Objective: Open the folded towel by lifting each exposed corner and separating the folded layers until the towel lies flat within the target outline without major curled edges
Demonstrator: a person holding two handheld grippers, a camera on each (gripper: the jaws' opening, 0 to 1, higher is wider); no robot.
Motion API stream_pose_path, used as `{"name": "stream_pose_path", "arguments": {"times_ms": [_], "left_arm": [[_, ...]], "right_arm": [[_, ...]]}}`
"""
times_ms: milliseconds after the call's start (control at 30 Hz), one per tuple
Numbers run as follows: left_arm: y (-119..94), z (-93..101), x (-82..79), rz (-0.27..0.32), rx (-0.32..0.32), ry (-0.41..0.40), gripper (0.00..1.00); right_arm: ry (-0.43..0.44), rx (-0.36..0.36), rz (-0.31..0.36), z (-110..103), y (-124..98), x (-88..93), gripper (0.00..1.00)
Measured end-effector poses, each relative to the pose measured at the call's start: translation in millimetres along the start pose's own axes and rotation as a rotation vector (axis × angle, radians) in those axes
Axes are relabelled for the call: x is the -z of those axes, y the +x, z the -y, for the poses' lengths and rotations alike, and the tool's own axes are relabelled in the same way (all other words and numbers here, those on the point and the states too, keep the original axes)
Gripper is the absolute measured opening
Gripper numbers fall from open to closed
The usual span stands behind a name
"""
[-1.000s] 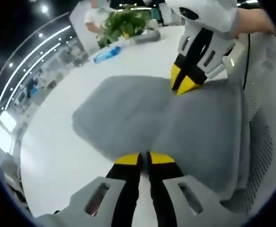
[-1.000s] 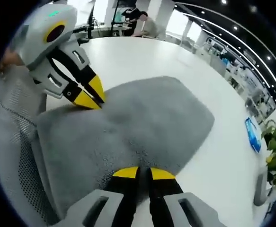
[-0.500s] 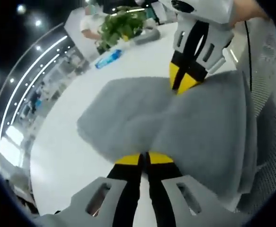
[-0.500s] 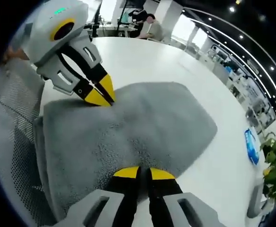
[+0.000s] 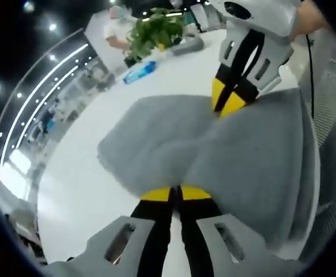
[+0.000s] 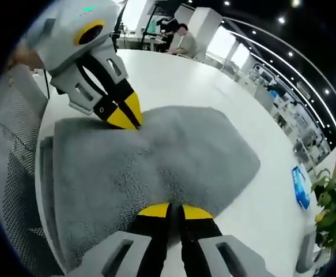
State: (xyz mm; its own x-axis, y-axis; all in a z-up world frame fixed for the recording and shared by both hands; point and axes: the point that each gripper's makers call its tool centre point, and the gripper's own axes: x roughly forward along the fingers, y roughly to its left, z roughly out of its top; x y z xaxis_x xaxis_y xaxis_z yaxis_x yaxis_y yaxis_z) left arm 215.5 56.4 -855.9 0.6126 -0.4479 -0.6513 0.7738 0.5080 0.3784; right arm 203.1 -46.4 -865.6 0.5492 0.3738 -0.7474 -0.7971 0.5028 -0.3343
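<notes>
Towel (image 5: 214,150), grey, soft and limp, looks light enough to sag between grips as it lies on the white table (image 5: 81,173), each near corner pinched by the clenched left gripper (image 5: 176,193) and right gripper (image 6: 176,211), sensible holds.

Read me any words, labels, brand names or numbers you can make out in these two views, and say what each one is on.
No text can be read.
Blue packet on the white table: any print is too blurred to read.
Gray towel, left gripper and right gripper: no lettering shows.
</notes>
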Motion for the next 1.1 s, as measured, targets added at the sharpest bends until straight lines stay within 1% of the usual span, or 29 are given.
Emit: {"name": "stream_pose_path", "arguments": {"times_ms": [100,300,400,433,467,533,567,600,633,700,733,800,867,900,933,967,1033,1067,1100], "left_arm": [[1,-0.6,-0.1,-0.002,-0.004,-0.001,0.03],[1,-2.4,0.1,0.003,-0.018,-0.021,0.03],[1,-3.4,0.6,0.014,-0.024,-0.065,0.03],[1,-3.7,0.9,0.021,-0.025,-0.098,0.03],[1,-4.5,1.6,0.034,-0.025,-0.154,0.03],[0,-5.2,1.6,0.05,-0.022,-0.187,0.04],[-1,-6.7,2.7,0.078,-0.013,-0.267,0.04],[-1,-7.7,3.8,0.096,-0.008,-0.302,0.05],[-2,-9.8,5.8,0.147,-0.004,-0.414,0.05],[-3,-10.8,7.5,0.152,-0.001,-0.484,0.06],[-5,-12.4,11.0,0.126,0.036,-0.624,0.07],[-8,-13.5,8.4,0.121,0.056,-0.667,0.09],[-10,-15.1,10.6,0.111,0.054,-0.677,0.14],[-11,-16.3,12.5,0.099,0.046,-0.695,0.17],[-19,-19.3,18.5,0.081,0.025,-0.697,0.19],[-24,-23.3,20.2,0.075,-0.006,-0.714,0.2],[-27,-24.5,23.2,0.072,-0.016,-0.723,0.21],[-30,-23.9,27.0,0.058,-0.017,-0.741,0.21],[-31,-20.8,28.5,0.049,-0.005,-0.757,0.2]], "right_arm": [[-0.005,0.007,0.008,2,1,-1.7,0.03],[0.014,0.018,0.026,6,4,-3.9,0.03],[0.048,0.024,0.038,7,4,-4.3,0.03],[0.066,0.024,0.044,7,4,-4.3,0.03],[0.117,0.022,0.06,8,3,-4.6,0.03],[0.139,0.017,0.067,8,3,-4.4,0.03],[0.139,0.016,0.069,9,3,-3.9,0.03],[0.141,0.015,0.069,9,2,-4.0,0.03],[0.142,0.015,0.069,8,3,-4.2,0.03],[0.136,0.019,0.068,8,3,-4.2,0.03],[0.12,0.028,0.071,6,2,-4.3,0.03],[0.116,0.032,0.075,7,2,-4.2,0.03],[0.116,0.034,0.077,7,2,-4.1,0.03],[0.114,0.037,0.081,7,2,-4.6,0.03],[0.11,0.039,0.081,7,2,-4.9,0.03],[0.108,0.04,0.08,7,2,-5.0,0.03],[0.105,0.041,0.079,7,2,-5.1,0.03],[0.103,0.044,0.079,7,3,-5.1,0.03],[0.101,0.046,0.078,7,2,-5.2,0.03]]}}
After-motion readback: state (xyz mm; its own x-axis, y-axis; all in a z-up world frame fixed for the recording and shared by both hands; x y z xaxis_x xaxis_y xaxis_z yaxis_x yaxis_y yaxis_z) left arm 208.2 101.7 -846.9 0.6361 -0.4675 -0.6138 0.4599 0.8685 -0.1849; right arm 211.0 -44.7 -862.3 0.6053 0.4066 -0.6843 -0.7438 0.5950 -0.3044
